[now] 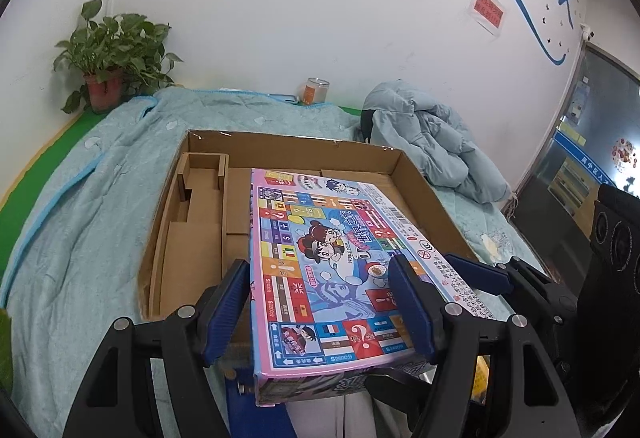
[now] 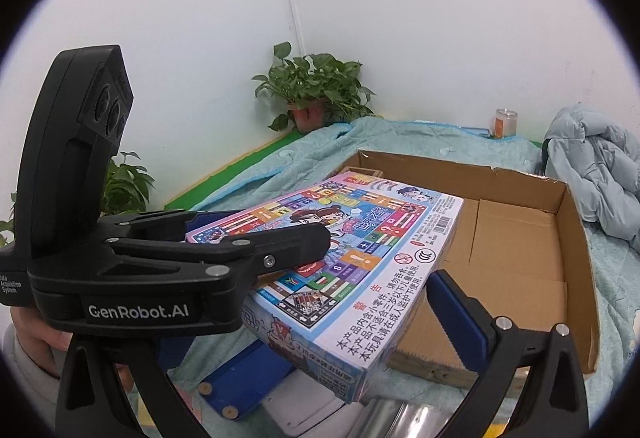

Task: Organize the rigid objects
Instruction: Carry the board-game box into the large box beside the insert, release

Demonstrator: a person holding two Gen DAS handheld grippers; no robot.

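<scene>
Mid-frame, our left gripper (image 1: 320, 302) has its fingers clamped across the board game box (image 1: 320, 258), carried above the cardboard tray (image 1: 424, 190) on the bed. We cannot tell our right gripper's (image 2: 360, 322) state. The tray remains nearly bare; stowing lies ahead.

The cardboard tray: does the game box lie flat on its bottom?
No, the game box is held tilted above the cardboard tray.

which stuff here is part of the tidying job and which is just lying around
Job:
- game box, held in the left gripper
- cardboard tray with its dividers
- right gripper, beside the game box

Lying about:
- potted plant
- jar
- jacket
- blanket
</scene>
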